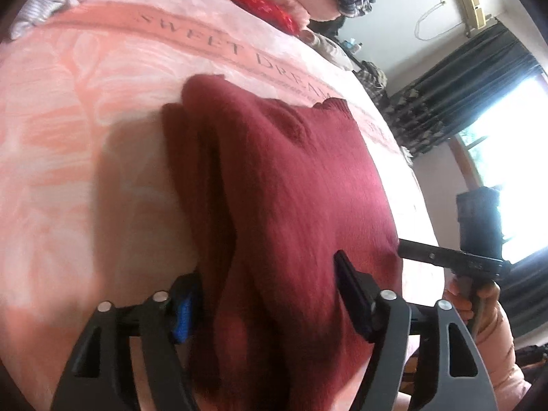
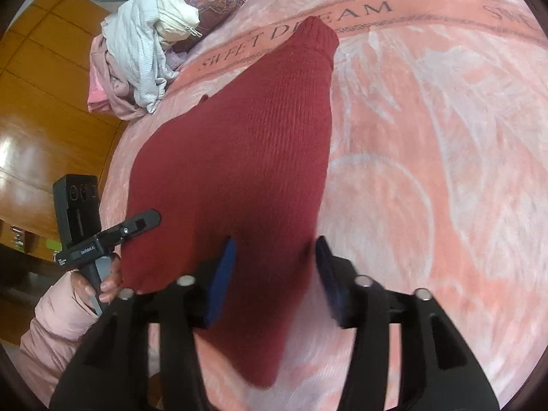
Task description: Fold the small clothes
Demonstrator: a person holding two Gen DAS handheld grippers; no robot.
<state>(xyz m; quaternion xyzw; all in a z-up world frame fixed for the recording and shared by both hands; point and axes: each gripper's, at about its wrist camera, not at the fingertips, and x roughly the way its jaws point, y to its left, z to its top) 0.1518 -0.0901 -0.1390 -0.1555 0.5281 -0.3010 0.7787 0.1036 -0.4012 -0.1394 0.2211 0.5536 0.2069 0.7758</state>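
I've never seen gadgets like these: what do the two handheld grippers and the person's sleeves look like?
Both the left gripper and the right gripper are matte black, with silver round pins and blue pads on the fingers. Each carries a black boxy block on top. The sleeves are pale pink and puffy.

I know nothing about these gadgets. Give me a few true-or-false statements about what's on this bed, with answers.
1. The dark red sweater lies on a pink blanket. True.
2. The blanket's lettering reads "GOOD NIGHT". False: it reads "SWEET DREAM".
3. The right gripper is clamped shut on the sweater. False: its jaws stand apart, with fabric between them.
4. A heap of pale clothes sits at the bed's edge. True.
5. The left gripper stands open. True.
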